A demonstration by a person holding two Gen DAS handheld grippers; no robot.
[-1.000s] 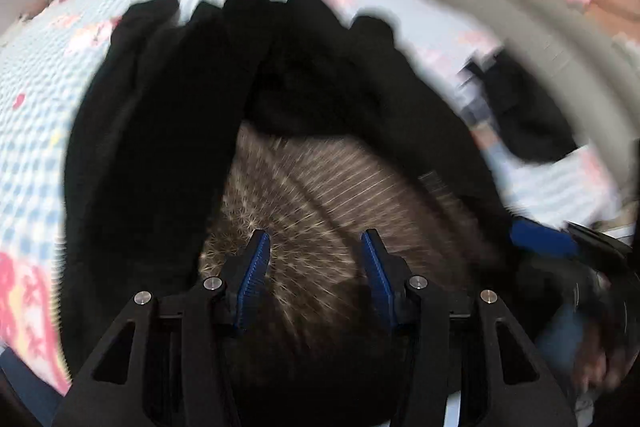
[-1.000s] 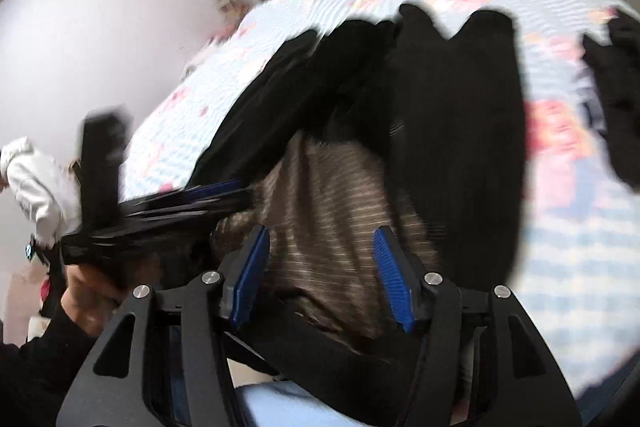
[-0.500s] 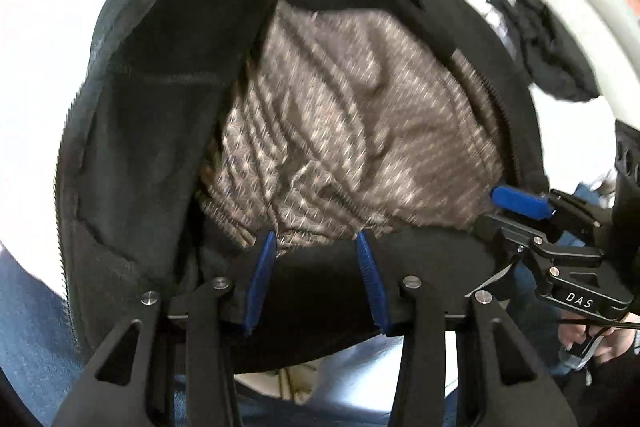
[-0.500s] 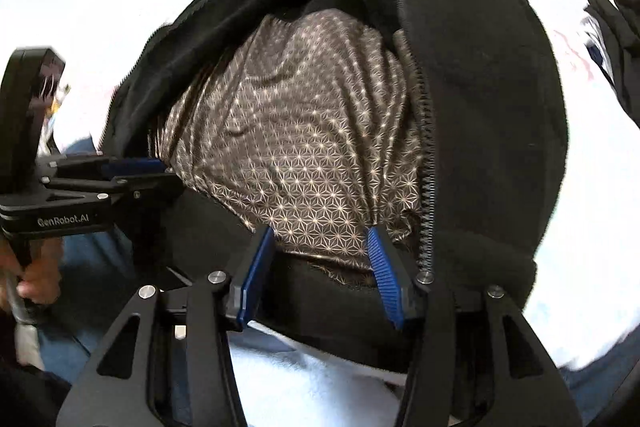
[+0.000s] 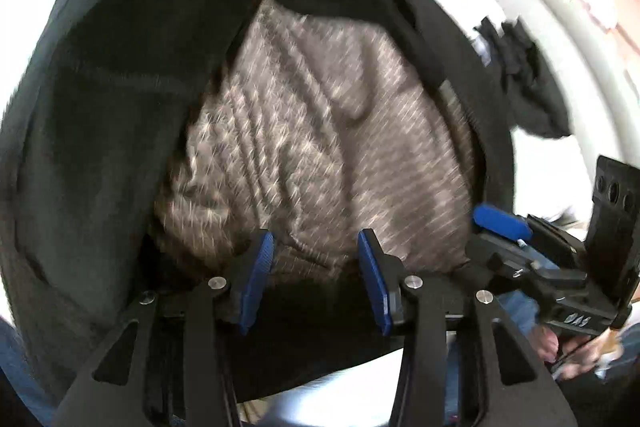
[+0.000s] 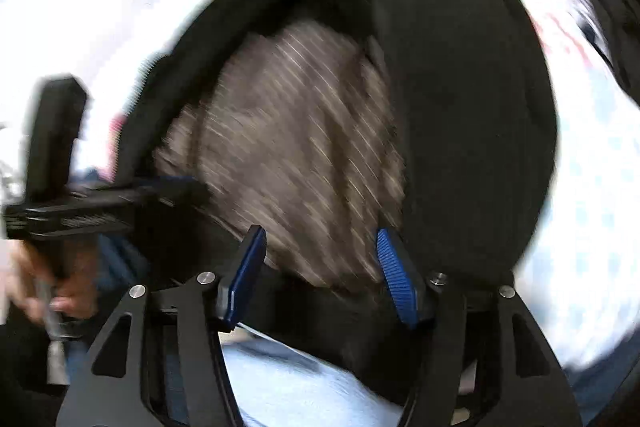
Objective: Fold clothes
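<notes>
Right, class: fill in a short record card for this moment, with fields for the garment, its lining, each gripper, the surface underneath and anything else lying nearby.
garment: black jacket, lying open
lining: brown patterned lining, facing up, wrinkled
left gripper: jaws apart, at the jacket's near hem
right gripper: jaws apart, at the near hem, beside the zipper edge
surface: bed sheet, pale with a printed pattern
nearby: another dark garment, apart from the jacket
image quality: both views motion-blurred
</notes>
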